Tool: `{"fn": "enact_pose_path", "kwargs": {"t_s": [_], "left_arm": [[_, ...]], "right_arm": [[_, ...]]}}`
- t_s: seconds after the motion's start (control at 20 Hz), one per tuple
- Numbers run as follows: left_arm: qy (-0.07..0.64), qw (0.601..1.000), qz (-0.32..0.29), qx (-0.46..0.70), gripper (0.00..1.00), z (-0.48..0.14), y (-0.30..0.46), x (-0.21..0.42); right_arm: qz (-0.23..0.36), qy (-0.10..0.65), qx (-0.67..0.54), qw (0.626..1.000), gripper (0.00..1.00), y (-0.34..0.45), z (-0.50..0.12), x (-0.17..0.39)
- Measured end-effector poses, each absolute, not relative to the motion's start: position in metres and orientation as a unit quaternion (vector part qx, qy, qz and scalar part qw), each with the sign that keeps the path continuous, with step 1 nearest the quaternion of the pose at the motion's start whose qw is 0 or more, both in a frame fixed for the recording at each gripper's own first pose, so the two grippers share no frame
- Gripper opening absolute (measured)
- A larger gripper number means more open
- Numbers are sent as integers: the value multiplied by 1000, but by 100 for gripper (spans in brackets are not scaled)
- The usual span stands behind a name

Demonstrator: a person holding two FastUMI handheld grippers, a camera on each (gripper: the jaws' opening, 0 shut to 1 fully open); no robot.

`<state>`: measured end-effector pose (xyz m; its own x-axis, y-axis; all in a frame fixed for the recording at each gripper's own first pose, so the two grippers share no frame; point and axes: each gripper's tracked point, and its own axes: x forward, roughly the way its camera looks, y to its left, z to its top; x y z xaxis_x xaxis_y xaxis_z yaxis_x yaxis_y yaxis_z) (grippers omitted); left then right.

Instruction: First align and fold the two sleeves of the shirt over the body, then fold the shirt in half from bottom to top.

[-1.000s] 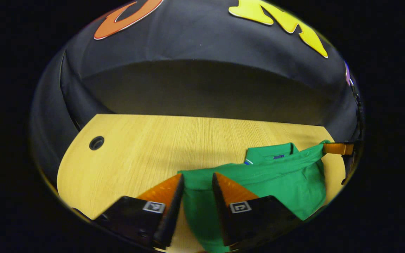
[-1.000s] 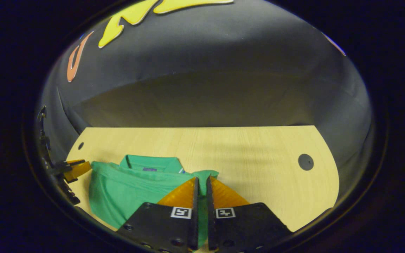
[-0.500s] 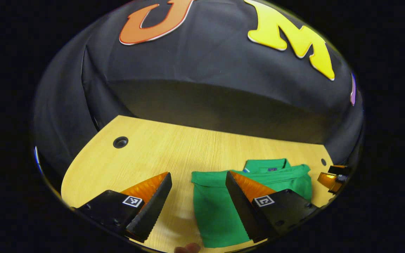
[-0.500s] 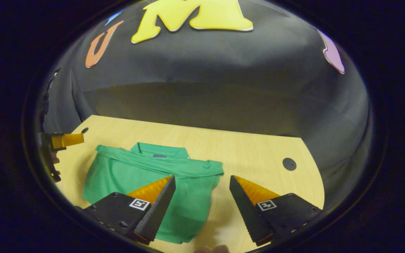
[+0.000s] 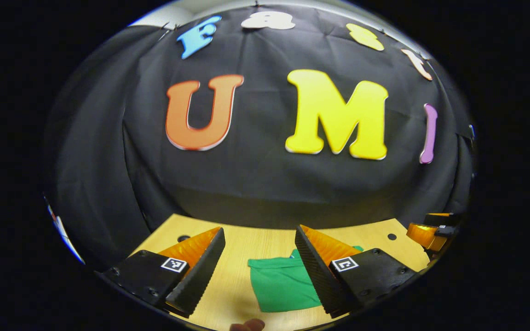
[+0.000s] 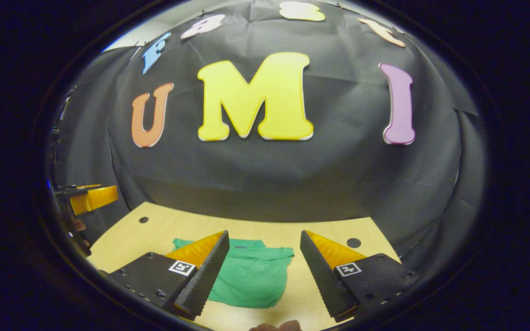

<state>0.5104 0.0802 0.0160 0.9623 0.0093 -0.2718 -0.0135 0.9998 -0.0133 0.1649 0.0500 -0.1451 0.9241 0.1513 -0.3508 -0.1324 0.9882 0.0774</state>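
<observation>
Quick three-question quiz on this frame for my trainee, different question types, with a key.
1. True or false: the left gripper is shut on the green shirt.
2. The shirt lies on: A) the wooden table B) the booth floor C) a chair.
3. Fill in: the right gripper has its jaws ____.

Key: 1 false, both grippers are open and off the cloth; 2 A; 3 open.

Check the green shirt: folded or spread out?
Folded. The green shirt lies on the table as a compact block, no sleeves sticking out, collar at the far edge. Both grippers are open above it.
</observation>
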Motion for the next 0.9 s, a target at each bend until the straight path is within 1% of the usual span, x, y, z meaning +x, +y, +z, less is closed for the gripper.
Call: {"fn": "enact_pose_path", "kwargs": {"t_s": [0.1, 0.2, 0.4, 0.6, 0.85, 0.9], "left_arm": [[93, 996, -9, 11, 98, 61, 61, 488], [70, 997, -27, 9, 97, 93, 40, 463], [46, 999, -29, 4, 98, 123, 15, 412], [50, 999, -22, -1, 97, 122, 10, 380], [49, 999, -4, -7, 98, 123, 25, 372], [49, 999, -4, -8, 98, 122, 25, 372]], "right_arm": [[64, 147, 26, 987, 95, 45, -104, 141], [59, 116, 17, 991, 95, 40, -70, 111], [40, 61, 5, 997, 94, 32, -22, 54], [34, 38, 14, 999, 95, 29, 3, 7], [30, 34, 9, 999, 95, 30, 5, -1], [31, 34, 10, 999, 94, 30, 6, 0]]}}
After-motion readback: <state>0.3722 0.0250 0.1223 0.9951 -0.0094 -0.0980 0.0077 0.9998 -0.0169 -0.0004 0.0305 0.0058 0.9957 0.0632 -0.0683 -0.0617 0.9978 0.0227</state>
